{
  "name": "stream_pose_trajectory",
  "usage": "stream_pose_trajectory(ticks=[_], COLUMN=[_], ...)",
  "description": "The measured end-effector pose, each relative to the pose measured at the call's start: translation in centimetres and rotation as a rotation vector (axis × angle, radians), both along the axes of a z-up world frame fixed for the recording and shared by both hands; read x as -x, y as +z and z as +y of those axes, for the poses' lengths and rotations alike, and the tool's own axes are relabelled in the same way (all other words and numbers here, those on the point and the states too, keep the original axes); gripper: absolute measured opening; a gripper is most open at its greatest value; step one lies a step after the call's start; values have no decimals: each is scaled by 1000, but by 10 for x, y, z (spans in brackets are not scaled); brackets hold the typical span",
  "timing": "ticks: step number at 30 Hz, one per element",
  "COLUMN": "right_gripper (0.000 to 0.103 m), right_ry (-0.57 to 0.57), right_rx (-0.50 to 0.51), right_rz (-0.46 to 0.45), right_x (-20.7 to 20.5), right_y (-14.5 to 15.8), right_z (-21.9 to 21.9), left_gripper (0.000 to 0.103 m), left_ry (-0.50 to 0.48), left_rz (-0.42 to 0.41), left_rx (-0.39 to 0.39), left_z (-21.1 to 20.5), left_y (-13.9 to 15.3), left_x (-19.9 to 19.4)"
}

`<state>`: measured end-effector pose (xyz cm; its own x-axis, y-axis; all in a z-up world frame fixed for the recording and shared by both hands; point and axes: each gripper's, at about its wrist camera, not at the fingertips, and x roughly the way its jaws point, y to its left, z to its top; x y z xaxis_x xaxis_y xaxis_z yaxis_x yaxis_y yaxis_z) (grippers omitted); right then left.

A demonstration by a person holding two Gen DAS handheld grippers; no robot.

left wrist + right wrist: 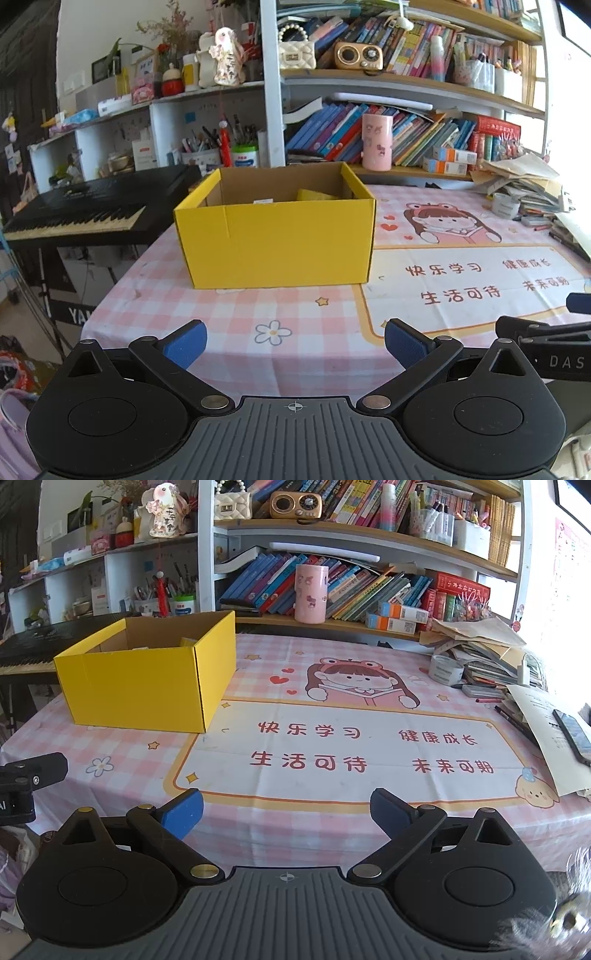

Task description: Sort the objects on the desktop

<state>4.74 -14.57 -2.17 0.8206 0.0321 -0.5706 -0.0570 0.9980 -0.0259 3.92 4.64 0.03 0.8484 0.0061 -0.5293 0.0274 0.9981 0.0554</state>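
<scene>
Two grippers are held low over the near edge of a desk covered by a pink checked tablecloth [258, 672]. The left gripper [295, 345] is seen with its blue pads spread wide, and nothing lies between them. The right gripper [286, 812] is likewise spread wide and empty; only cloth shows in the gap.

A yellow cardboard box [275, 240] stands open on the left part of the desk, in front of the left gripper and off to the left of the right one. Inside it, a yellow item [314, 194] and a small white-edged piece can be glimpsed above the front wall, but what they are cannot be told.

Printed on the tablecloth is a cartoon girl in a frog hat [354, 681], and below her, inside a yellow border, four red phrases can be read: 快乐学习, 健康成长, 生活可待, 未来可期 [369, 751].

At the right side of the desk a roll of tape [445, 669], a heap of papers [476, 642], pens and a dark phone [572, 734] are piled together. A pink cup [311, 592] stands on the shelf before a row of leaning books. To the left a black keyboard [96, 206] is set on a stand lettered "YA", the rest being cut off. On the neighbouring gripper's body, "DAS" is seen from the left wrist.
</scene>
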Motion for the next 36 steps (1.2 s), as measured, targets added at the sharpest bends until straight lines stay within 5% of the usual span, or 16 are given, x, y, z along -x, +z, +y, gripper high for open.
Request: stream_pose_trajectory(ticks=[36], right_gripper=[100], right_ry=[5], right_rx=[14], right_rz=[23], right_x=[4], right_y=[-4], right_z=[-7], left_gripper=[103], left_ry=[-3], left_rz=[89], left_rx=[4], left_z=[-4], left_y=[-7], left_x=[-5])
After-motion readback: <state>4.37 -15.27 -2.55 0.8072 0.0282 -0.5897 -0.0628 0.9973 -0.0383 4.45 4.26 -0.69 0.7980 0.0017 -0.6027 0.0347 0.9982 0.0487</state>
